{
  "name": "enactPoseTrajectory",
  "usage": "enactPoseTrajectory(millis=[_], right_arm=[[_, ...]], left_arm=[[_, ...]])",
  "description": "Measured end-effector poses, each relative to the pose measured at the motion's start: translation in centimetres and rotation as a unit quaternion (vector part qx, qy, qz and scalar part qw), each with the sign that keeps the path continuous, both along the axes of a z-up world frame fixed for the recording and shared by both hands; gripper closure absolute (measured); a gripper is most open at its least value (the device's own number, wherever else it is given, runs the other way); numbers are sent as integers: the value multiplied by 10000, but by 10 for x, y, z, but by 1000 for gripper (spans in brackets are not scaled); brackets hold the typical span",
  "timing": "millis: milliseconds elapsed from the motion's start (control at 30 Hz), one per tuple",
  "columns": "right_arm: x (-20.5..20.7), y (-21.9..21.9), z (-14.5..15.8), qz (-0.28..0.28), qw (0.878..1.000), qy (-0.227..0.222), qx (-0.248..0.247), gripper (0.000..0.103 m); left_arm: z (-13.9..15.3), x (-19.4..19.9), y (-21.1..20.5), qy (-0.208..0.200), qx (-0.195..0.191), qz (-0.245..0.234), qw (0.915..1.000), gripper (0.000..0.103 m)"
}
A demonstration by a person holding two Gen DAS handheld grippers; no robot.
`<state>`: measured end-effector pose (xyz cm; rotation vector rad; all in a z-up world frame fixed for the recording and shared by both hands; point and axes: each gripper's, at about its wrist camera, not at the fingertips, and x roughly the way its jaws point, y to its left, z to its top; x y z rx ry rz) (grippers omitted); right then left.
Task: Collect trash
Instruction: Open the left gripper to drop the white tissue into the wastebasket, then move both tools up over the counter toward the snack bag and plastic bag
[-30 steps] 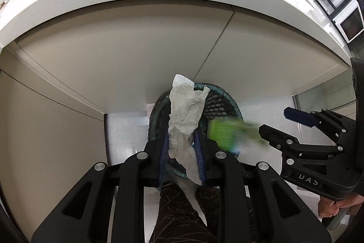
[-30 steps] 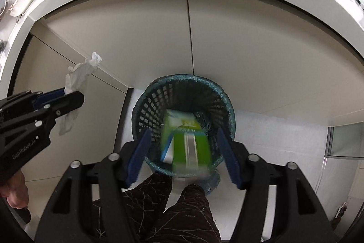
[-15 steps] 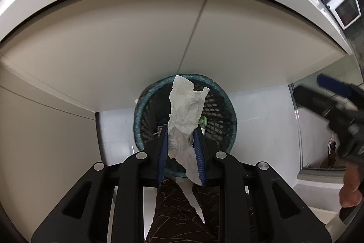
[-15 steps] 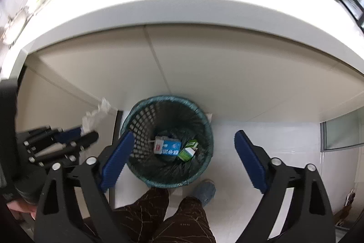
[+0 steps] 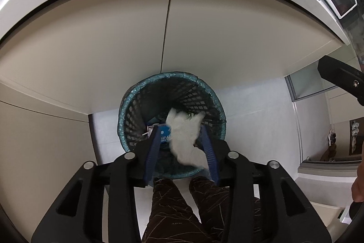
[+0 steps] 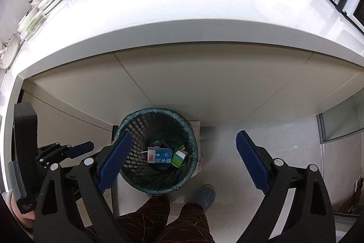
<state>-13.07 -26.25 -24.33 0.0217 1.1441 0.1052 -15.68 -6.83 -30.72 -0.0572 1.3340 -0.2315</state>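
Since the earlier frames, the tissue (image 5: 185,141) had slipped from an upright pinch to a blurred fall between the parting pads of the left gripper (image 5: 180,149), directly above the bin (image 5: 127,111). Its jaws were opening and no longer pressed the paper. Over on the right, the right gripper (image 6: 182,163) had risen, showing the counter (image 6: 204,10); it stood wide and empty. Two cartons, blue (image 6: 159,155) and green (image 6: 179,157), lay at the bin's bottom. This drop looked nearly done; more litter seemingly waited at the counter's far side.

Bright glare on the countertop (image 6: 182,3), shadowed cabinets (image 5: 113,38), fisheye-bent edges.
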Motion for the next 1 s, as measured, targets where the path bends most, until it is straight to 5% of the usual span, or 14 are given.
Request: enactPoseTrajectory(millis=[333, 433, 567, 1000], right_arm=[[4, -16, -5, -61, 10000, 37, 44, 14], [5, -17, -1, -86, 9999, -11, 59, 14], [12, -16, 9, -129, 9998, -124, 39, 14], [62, 0, 67, -421, 9968, -675, -80, 10]], left_arm=[[3, -3, -10, -40, -56, 200, 9998, 36], [19, -3, -10, -220, -66, 268, 9994, 17], [45, 2, -1, -620, -90, 304, 9976, 6], [135, 59, 37, -1327, -314, 221, 9904, 6]])
